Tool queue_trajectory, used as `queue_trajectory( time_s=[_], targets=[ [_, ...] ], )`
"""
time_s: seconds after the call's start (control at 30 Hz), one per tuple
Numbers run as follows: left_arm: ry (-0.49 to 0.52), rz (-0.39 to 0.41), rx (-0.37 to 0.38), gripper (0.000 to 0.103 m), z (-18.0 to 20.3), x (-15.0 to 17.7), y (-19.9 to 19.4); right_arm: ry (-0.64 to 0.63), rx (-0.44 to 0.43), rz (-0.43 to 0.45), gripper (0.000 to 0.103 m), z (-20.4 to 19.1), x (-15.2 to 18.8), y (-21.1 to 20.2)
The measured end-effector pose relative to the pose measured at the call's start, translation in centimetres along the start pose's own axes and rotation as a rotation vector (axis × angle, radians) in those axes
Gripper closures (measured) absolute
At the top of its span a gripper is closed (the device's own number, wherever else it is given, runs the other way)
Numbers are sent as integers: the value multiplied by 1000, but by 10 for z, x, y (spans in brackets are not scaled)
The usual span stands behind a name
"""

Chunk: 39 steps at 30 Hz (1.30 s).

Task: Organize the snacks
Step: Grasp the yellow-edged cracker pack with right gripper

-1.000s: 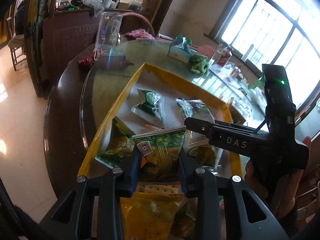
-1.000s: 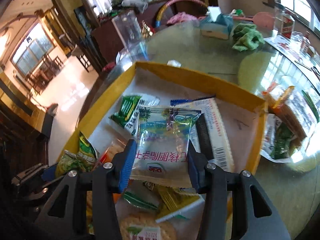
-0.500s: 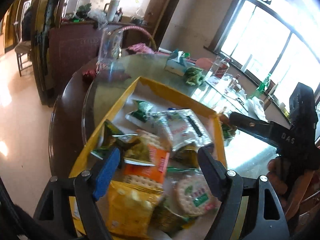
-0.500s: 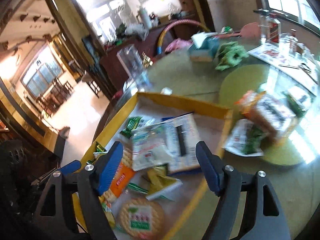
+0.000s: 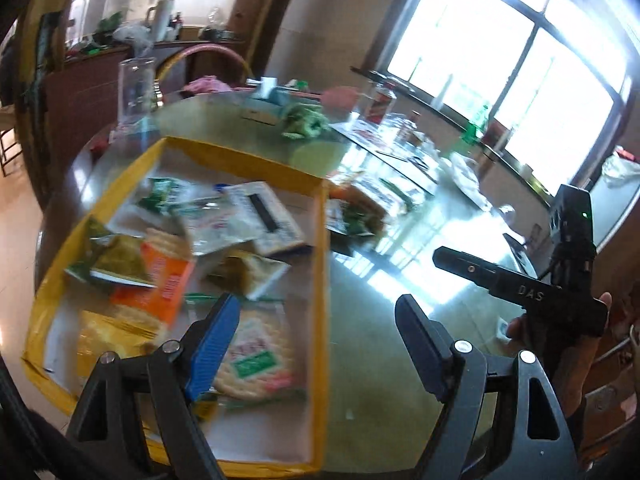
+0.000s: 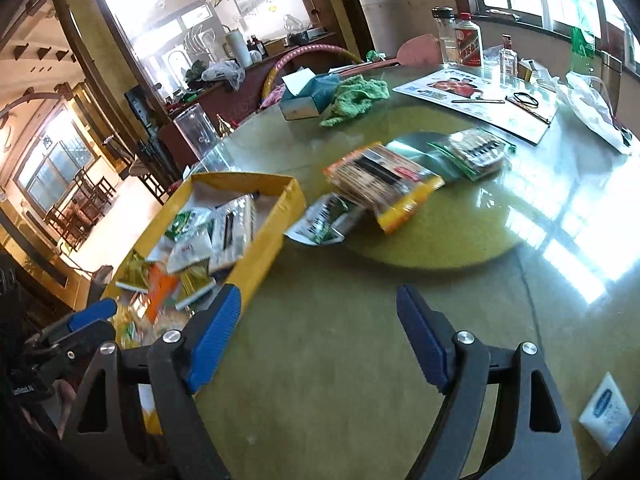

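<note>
A yellow tray (image 5: 323,280) on the round glass table holds several snack packets, among them a round cracker pack (image 5: 256,356), an orange pack (image 5: 160,284) and a white pack (image 5: 264,216). My left gripper (image 5: 316,308) hangs open over the tray's right wall with nothing between its fingers. My right gripper (image 6: 318,300) is over bare table to the right of the tray (image 6: 264,240); its jaws are still opening and empty. Beyond it lie an orange-yellow pack (image 6: 384,184), a green-white pack (image 6: 324,220) and a green pack (image 6: 476,152).
A tissue box (image 6: 308,96), green cloth (image 6: 356,96), clear container (image 6: 196,128), bottles (image 6: 468,40), printed sheet (image 6: 476,96) and plastic bag (image 6: 592,104) crowd the table's far side. A small white packet (image 6: 604,408) lies near the front right.
Both grippers let go of the packets they held over the tray and opened wide. Both have swung to the right, the right one off the tray onto open table.
</note>
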<state>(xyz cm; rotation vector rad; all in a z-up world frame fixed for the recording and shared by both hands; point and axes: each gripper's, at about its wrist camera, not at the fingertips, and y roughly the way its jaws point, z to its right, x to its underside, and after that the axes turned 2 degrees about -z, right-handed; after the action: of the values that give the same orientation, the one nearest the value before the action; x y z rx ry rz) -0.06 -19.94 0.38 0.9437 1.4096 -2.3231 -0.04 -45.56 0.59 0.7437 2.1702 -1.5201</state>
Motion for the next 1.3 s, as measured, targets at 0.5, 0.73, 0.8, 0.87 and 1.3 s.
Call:
queue_trajectory(
  time_s=[0.5,0.73,0.8,0.87,1.3],
  targets=[
    [62,-39,32,23,34,10,9,-97,45,-74,19,27,-10,0],
    [38,-39,53,23,24,6,10,-119,74,-110,19,28,-31,26],
    [34,-37,69,23,21,4,10,-132,92,-124,19,28,-41,36],
    [35,-33,76,23,19,3,10,-156,109,-129,19,27,-51,45],
    [-2,-40,93,23,4,-7,20,-213,138,-205,19,41,-123,134]
  ],
)
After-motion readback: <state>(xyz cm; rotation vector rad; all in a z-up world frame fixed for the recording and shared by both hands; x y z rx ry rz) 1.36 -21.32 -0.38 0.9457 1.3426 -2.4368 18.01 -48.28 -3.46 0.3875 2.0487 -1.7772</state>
